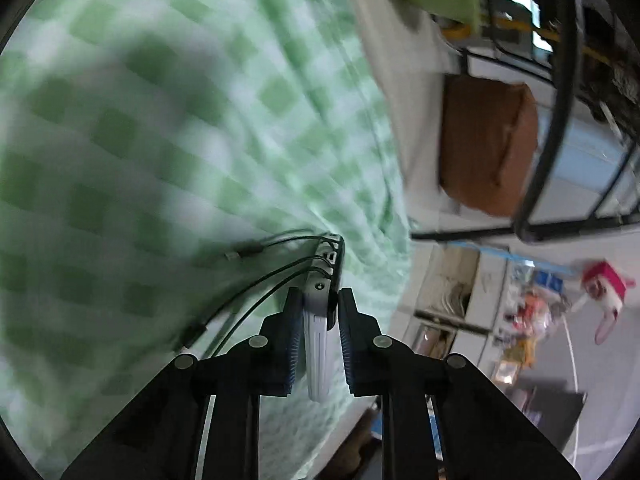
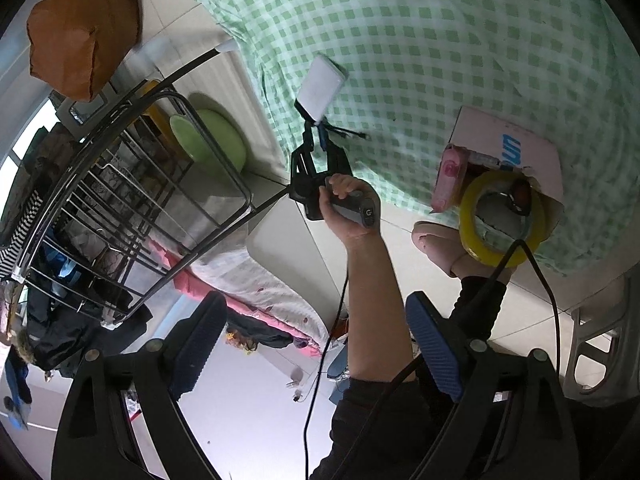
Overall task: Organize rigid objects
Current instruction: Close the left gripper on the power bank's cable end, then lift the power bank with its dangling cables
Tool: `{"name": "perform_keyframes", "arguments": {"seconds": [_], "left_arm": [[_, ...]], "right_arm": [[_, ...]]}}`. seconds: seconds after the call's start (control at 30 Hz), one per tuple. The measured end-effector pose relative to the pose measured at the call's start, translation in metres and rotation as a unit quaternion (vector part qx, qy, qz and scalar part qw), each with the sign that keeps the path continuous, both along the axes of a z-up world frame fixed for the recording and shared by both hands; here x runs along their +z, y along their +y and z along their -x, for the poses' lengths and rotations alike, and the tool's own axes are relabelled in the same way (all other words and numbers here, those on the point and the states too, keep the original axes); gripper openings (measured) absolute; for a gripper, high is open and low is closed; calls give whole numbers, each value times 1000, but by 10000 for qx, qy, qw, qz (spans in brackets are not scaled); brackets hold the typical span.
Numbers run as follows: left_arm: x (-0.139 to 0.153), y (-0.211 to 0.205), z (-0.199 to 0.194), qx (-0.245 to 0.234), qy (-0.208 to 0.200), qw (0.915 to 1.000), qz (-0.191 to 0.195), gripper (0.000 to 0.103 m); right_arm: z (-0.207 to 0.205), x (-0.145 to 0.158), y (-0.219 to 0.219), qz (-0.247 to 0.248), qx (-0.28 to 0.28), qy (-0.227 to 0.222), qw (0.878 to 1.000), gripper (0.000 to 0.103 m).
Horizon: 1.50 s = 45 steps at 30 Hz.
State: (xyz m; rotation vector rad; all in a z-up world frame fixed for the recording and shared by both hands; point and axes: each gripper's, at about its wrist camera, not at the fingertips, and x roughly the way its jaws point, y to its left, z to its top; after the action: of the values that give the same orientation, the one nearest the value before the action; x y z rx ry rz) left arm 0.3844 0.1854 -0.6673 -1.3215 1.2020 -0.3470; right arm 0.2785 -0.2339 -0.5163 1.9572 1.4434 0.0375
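Left hand-held gripper [image 1: 319, 312] is clamped on a slim white power bank [image 1: 316, 344], lifted over the green checked tabletop [image 1: 160, 120], thin black cables [image 1: 256, 280] trailing from it. Right hand-held gripper [image 2: 316, 344] hangs wide open, empty, well apart.

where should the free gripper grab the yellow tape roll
Take the yellow tape roll across its band, one of the fingers through the open centre, one outside. Come from the table edge nearest the gripper: the roll leans against the cardboard box, which blocks the far side.
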Motion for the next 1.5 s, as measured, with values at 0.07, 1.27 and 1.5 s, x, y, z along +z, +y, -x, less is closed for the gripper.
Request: {"name": "perform_keyframes", "arguments": {"seconds": [0.07, 1.27, 1.5], "left_arm": [[0, -9, -3, -304, -83, 9995, -39, 15], [-36, -71, -14, 1409, 1487, 9788, -86, 67], [-29, -93, -89, 375, 3349, 9334, -1232, 77]], "right_arm": [[2, 0, -2, 6, -21, 12, 10000, 91], [7, -1, -9, -57, -77, 62, 9999, 92], [10, 1, -15, -7, -207, 112, 9997, 93]]}}
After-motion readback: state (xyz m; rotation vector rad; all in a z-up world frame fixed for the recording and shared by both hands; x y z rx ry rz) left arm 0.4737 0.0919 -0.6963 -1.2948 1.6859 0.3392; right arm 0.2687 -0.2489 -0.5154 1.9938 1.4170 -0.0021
